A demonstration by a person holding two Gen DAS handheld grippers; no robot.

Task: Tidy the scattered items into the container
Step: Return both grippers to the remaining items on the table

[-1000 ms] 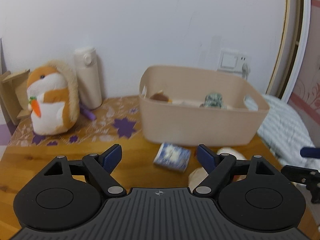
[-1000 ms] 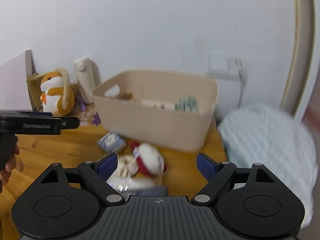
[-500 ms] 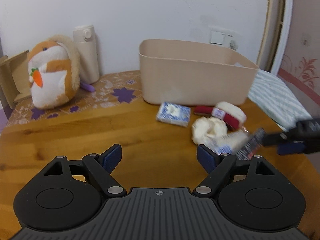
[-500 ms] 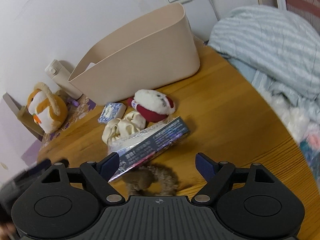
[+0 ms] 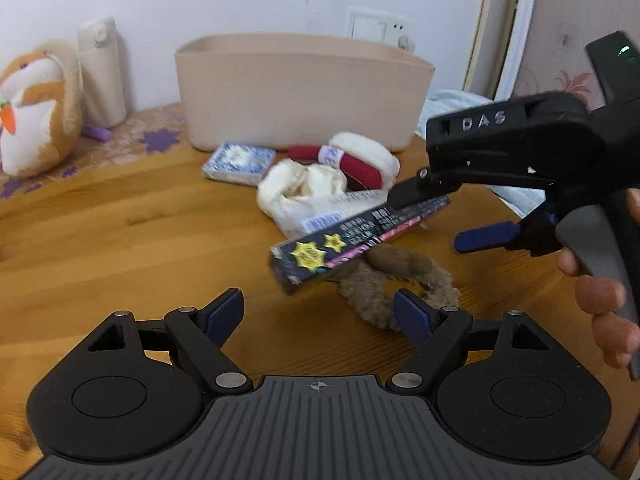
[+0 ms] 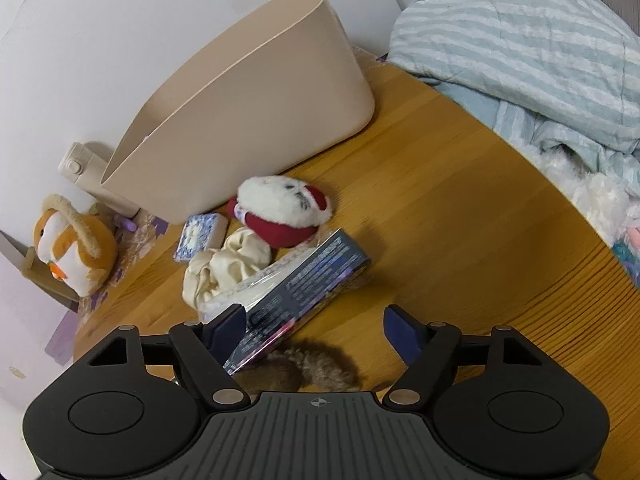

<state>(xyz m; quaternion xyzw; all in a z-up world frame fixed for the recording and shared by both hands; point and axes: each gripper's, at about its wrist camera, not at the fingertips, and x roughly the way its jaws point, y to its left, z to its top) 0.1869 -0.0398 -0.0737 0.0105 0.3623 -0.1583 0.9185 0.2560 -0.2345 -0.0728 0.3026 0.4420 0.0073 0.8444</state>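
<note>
Closing on the dark box cleanly would have meant centring it between the fingers first — it lay off toward the right gripper's left finger, and both fingers stood wide apart with nothing held. The left gripper hovered near the table, likewise spread and empty. Long, flat and glossy, printed with yellow stars and small text, the box rested tilted on a brown fluffy scrunchie and a clear packet, so it would likely rock when pinched. Beyond it lay a cream scrunchie, a red-and-white plush and a blue-patterned pack, all just before the beige container at the far side.
</note>
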